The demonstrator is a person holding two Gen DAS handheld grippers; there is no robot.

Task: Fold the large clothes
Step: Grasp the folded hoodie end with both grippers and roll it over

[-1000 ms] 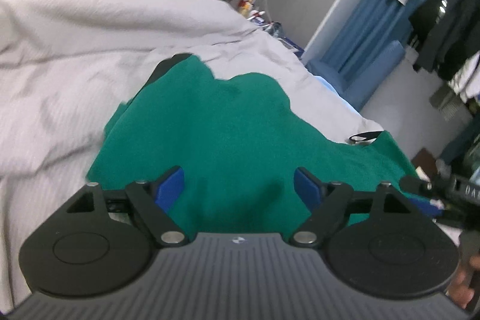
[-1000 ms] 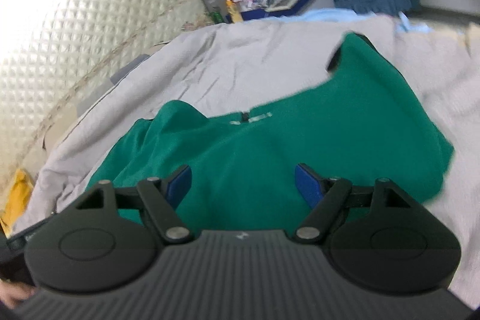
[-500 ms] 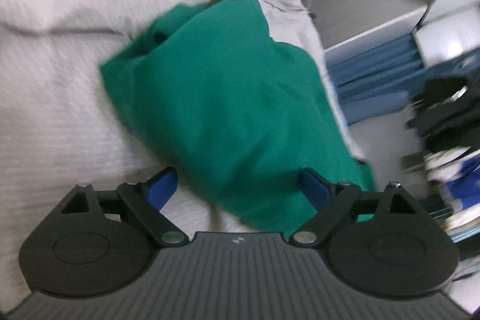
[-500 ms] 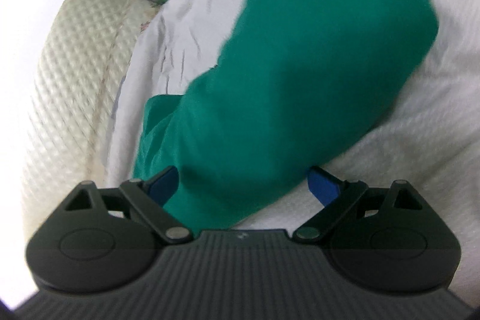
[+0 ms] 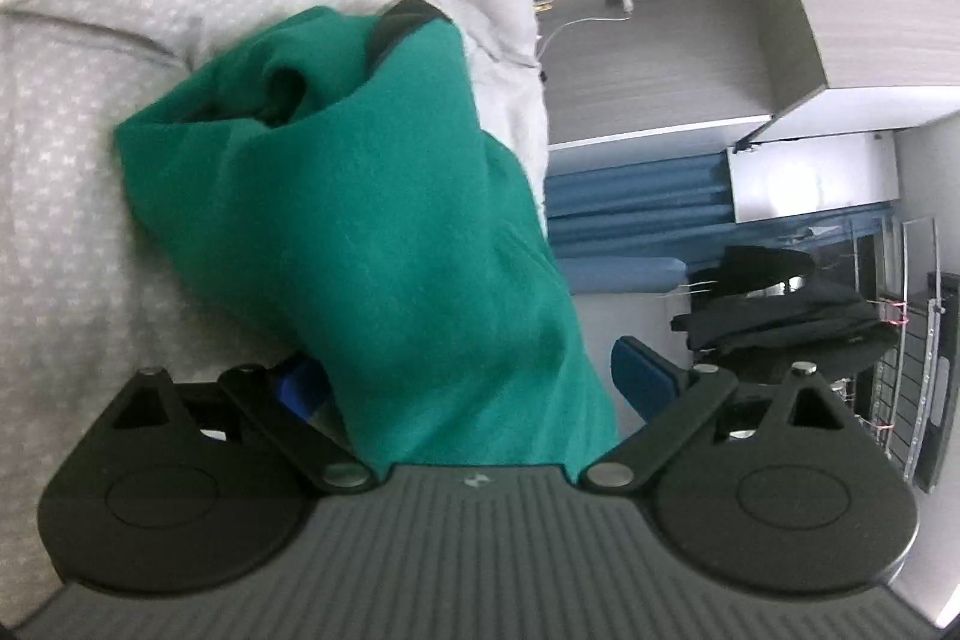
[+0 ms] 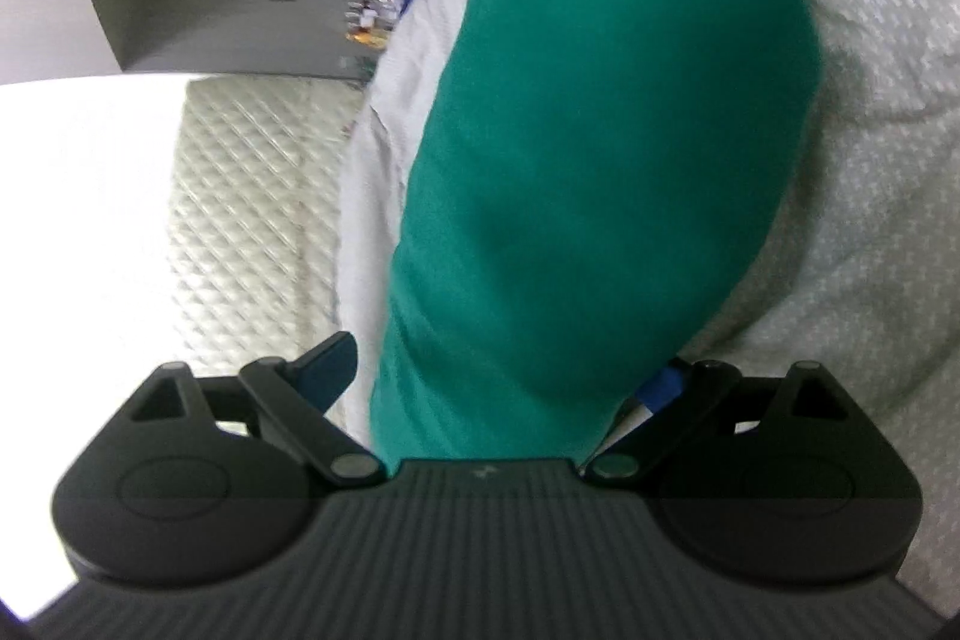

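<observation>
A green garment [image 5: 372,232] lies bunched on a pale grey bedspread [image 5: 78,160]; a dark collar edge shows at its far end. It fills the right wrist view [image 6: 588,196] too. My left gripper [image 5: 474,388] is open, its blue pads astride the near edge of the cloth, one pad partly hidden by it. My right gripper [image 6: 504,376] is open too, jaws either side of the garment's near end. The cloth runs between the fingers of both, with neither closed on it.
A quilted cream headboard [image 6: 240,220] stands at the bed's end. A grey cabinet [image 5: 678,58], blue curtains [image 5: 636,208] and dark clothes on a rack [image 5: 792,304] are beside the bed. A cluttered bedside surface [image 6: 384,4] is far off.
Both grippers have rolled sideways and moved in low onto the garment's ends. The cloth now sits between each pair of open fingers and looks more bunched than before.
</observation>
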